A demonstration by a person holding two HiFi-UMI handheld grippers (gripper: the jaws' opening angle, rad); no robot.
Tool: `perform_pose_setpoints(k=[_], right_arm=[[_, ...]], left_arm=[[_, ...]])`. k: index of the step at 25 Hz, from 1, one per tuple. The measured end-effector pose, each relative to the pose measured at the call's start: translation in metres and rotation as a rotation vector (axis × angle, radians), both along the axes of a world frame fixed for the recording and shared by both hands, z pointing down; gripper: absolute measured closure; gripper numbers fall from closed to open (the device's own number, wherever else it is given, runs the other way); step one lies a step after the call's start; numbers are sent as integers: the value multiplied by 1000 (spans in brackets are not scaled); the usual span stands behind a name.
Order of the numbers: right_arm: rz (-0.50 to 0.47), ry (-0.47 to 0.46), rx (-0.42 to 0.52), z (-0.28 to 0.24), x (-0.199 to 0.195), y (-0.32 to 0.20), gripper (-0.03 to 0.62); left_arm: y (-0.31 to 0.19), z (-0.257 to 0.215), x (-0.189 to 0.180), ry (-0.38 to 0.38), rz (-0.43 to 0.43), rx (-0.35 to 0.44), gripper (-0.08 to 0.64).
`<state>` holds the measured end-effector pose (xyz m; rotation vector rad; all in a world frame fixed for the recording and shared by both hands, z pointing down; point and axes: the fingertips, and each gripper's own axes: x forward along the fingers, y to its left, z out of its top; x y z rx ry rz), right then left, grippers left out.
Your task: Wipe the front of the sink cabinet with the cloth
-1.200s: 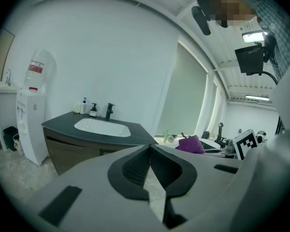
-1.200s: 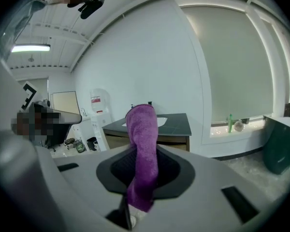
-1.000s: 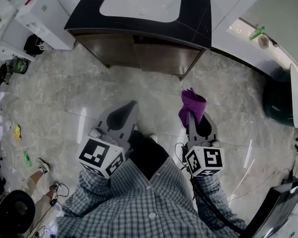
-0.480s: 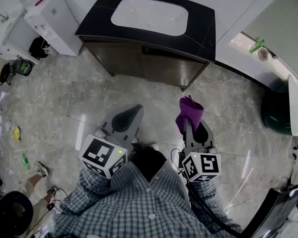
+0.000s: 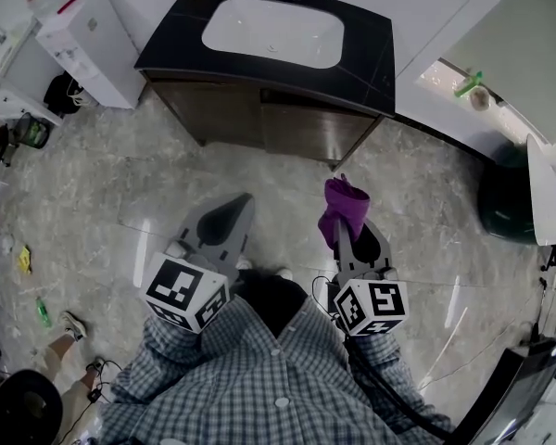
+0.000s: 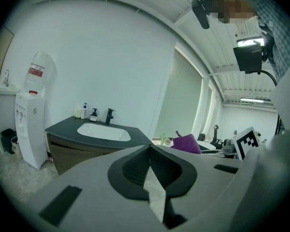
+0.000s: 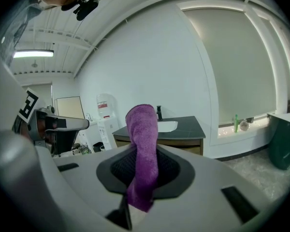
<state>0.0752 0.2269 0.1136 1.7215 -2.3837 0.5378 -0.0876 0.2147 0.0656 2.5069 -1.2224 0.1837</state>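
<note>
The sink cabinet [image 5: 259, 119] has a dark brown front under a black top with a white basin, and stands at the top of the head view, well beyond both grippers. It also shows in the left gripper view as the cabinet [image 6: 72, 153] and in the right gripper view as the cabinet [image 7: 181, 141]. My right gripper [image 5: 345, 222] is shut on a purple cloth [image 5: 341, 208], which stands up between its jaws as a folded roll [image 7: 142, 149]. My left gripper [image 5: 239, 207] is shut and holds nothing.
A white water dispenser [image 5: 79, 35] stands left of the cabinet. A dark green bin [image 5: 510, 202] sits at the right by a white counter [image 5: 542, 188]. Soap bottles and a black tap [image 6: 108, 115] stand on the cabinet top. Small litter lies on the marble floor at left.
Both grippers and the cloth have shifted slightly left and down in the head view; the cabinet sits a little higher and further left. The grip on the cloth is unchanged.
</note>
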Motion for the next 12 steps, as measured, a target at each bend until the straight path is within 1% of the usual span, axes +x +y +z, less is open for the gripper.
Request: perform_pose_setpoints(k=[7, 9, 12], right_arm=[[-31, 13, -6, 3, -13, -3, 515], [-65, 19, -16, 8, -23, -6, 515], [-126, -20, -24, 14, -46, -20, 515]], left_arm=[[-1, -2, -2, 11, 16, 10, 549], [1, -1, -7, 8, -4, 4, 549], [-1, -4, -24, -8, -60, 10, 549]])
